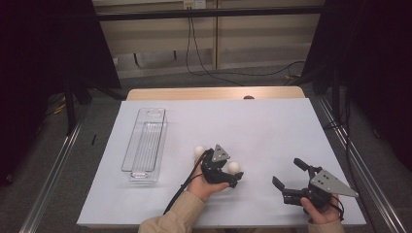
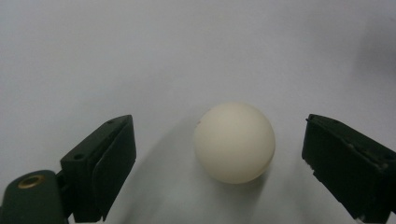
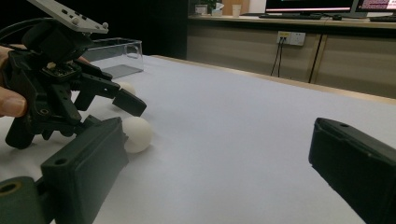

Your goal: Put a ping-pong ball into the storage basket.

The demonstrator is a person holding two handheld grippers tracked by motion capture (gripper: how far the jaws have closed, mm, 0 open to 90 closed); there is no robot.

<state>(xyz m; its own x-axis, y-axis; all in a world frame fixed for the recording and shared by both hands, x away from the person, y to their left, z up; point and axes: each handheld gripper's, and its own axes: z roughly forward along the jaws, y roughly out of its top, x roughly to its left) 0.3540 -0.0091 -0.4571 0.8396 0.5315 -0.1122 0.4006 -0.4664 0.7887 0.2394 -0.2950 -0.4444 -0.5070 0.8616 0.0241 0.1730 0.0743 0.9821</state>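
We see 2 cream-white balls on the white-covered bench [image 1: 262, 126]. The left gripper [image 1: 232, 175] hangs over the nearer ball [image 1: 234, 167], which lies on the bench surface right of the gripper's body. In the left gripper view that ball [image 2: 234, 142] sits between the 2 black jaws, closer to the right one, with bare bench showing on both sides of it, so the jaws are spread and touch nothing. From the right gripper view we see the same ball [image 3: 136, 134] resting on the bench below the left gripper [image 3: 116, 105]. The other ball [image 1: 199, 151] lies just beyond the left gripper, on its far left side, partly hidden by it; in the right gripper view it [image 3: 125, 87] peeks out behind the jaw.

A clear plastic bin [image 1: 145, 145], long and narrow, stands well left of the balls, apart from them.

The right gripper [image 1: 286, 173] is held by a hand near the bench's near right corner, well apart from the balls, its jaws spread wide with nothing between them.
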